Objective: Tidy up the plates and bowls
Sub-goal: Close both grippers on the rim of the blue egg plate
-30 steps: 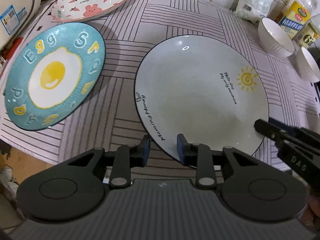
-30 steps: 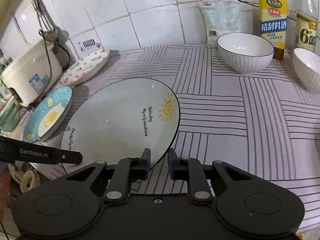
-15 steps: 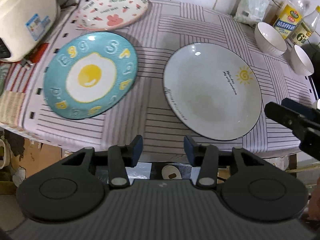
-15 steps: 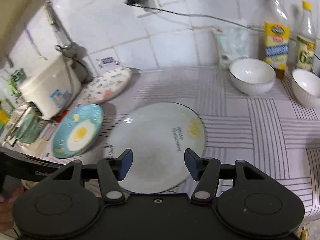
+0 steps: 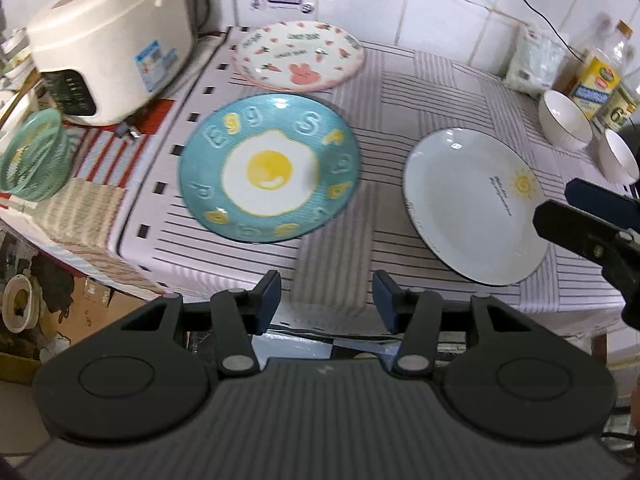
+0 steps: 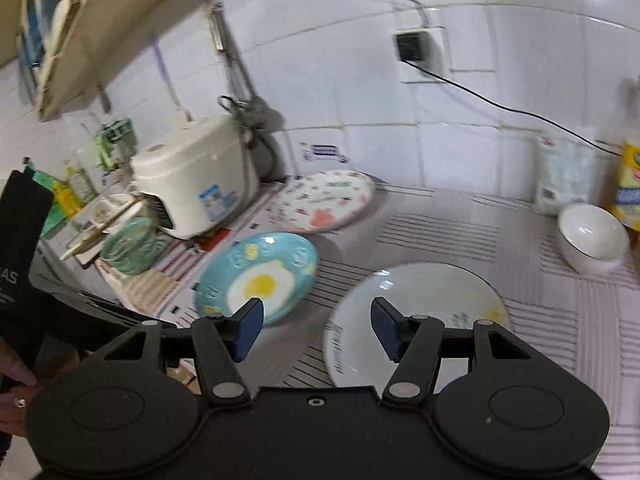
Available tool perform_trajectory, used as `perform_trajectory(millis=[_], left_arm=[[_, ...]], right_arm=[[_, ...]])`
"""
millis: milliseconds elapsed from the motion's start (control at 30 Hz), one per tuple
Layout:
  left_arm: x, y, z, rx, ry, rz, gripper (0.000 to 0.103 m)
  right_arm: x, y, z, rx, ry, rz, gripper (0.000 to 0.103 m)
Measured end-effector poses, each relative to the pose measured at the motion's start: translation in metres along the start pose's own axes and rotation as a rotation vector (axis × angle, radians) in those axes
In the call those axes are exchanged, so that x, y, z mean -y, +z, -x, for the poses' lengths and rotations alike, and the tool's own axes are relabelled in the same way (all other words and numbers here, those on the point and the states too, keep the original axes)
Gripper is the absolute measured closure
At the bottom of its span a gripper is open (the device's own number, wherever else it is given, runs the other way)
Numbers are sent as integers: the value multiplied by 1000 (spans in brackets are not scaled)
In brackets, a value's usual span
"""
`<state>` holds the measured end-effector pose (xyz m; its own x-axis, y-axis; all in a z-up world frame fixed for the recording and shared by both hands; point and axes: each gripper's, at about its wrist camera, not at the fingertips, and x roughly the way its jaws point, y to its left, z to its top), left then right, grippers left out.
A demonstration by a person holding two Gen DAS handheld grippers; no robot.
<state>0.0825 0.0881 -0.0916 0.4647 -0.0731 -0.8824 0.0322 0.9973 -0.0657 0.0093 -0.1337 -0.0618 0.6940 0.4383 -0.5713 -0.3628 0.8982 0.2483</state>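
Both grippers hang spread and empty off the near table edge: our left gripper faces the gap between the egg plate and the sun plate, our right gripper likewise. All three plates, the rabbit plate included, lie apart; two white bowls sit by the bottles. We judge no stacking begun; next we must close on one plate's rim.

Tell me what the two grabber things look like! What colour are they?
Both are black plastic. The left gripper has a ridged grey-black body, two round discs, silver screws, and blue ribbed pads on its fingertips. The right gripper looks the same: black, round discs, silver screws, blue pads. White letters show on the left gripper's side in the right wrist view. No sleeves show.
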Motion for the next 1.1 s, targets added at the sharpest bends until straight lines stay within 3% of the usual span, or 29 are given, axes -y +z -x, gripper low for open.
perform_trajectory(millis=[200, 500, 733, 1100], left_arm=[[-35, 0, -2, 13, 27, 47, 54], [-81, 8, -15, 25, 77, 96, 53], [-101, 13, -48, 24, 108, 114, 48], [-131, 28, -102, 44, 63, 219, 42]], right_arm=[[-19, 2, -29, 8, 71, 7, 38], [-41, -2, -84, -39, 110, 42, 38], [-41, -13, -135, -131, 100, 10, 38], [-45, -31, -187, -221, 7, -105, 38]])
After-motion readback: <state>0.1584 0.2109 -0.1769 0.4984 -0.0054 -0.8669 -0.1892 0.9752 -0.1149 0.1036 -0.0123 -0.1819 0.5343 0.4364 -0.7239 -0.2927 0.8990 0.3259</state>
